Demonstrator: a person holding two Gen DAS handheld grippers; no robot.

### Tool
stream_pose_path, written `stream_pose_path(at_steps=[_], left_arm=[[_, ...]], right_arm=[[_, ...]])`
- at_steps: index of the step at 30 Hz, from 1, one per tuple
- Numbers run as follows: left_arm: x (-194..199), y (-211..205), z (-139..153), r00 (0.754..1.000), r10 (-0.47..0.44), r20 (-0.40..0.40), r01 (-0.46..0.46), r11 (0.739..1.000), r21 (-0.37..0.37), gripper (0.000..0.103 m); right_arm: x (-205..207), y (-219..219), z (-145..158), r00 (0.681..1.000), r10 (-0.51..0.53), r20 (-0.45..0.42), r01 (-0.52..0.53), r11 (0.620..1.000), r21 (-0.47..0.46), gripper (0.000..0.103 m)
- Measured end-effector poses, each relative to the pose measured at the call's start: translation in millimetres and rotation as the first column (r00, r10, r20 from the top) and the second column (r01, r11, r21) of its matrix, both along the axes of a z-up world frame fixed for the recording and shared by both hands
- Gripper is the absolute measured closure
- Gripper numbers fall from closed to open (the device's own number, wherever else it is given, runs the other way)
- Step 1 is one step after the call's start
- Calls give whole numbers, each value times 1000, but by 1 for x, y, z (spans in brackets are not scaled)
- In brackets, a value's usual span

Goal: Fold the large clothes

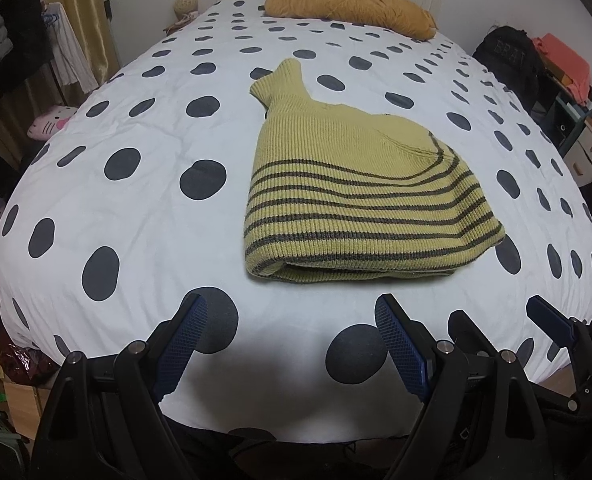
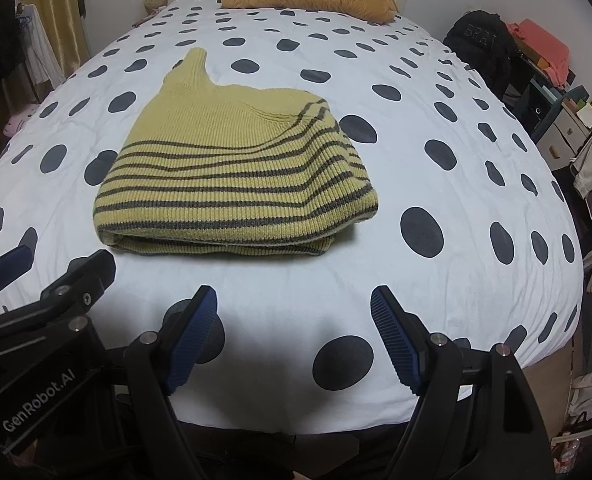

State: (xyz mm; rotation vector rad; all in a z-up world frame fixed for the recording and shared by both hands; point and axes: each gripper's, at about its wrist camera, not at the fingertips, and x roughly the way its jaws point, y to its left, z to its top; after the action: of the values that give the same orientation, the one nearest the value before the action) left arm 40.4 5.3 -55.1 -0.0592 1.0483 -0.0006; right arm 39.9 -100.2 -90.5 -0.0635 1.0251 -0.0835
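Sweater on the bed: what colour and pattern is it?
The sweater is yellow-green ribbed knit with dark grey stripes across its lower part, clearest in the right wrist view.

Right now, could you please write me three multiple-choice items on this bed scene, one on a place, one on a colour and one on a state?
1. Where does the mustard pillow lie?
A. At the head of the bed
B. On the sweater
C. On the floor

2. What colour are the spots on the bedspread?
A. Red
B. Dark grey
C. Green

3. How is the striped sweater?
A. Spread flat
B. Hanging up
C. Folded into a bundle

Answers: 1 A, it lies by the headboard; 2 B, dark grey spots on white; 3 C, stacked layers show at its near edge, with the left gripper and right gripper open and apart from it.
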Motion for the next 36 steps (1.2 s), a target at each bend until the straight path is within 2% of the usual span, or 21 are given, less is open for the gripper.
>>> stream_pose_path(at_steps=[14,36], left_arm=[[9,2,13,1000,9,27,-9,1000,2,17],[-1,-2,23,998,-11,57,11,1000,-6,17]], right_arm=[[7,-3,14,1000,-10,22,10,1000,23,24],[6,1,14,1000,-9,19,9,1000,18,23]])
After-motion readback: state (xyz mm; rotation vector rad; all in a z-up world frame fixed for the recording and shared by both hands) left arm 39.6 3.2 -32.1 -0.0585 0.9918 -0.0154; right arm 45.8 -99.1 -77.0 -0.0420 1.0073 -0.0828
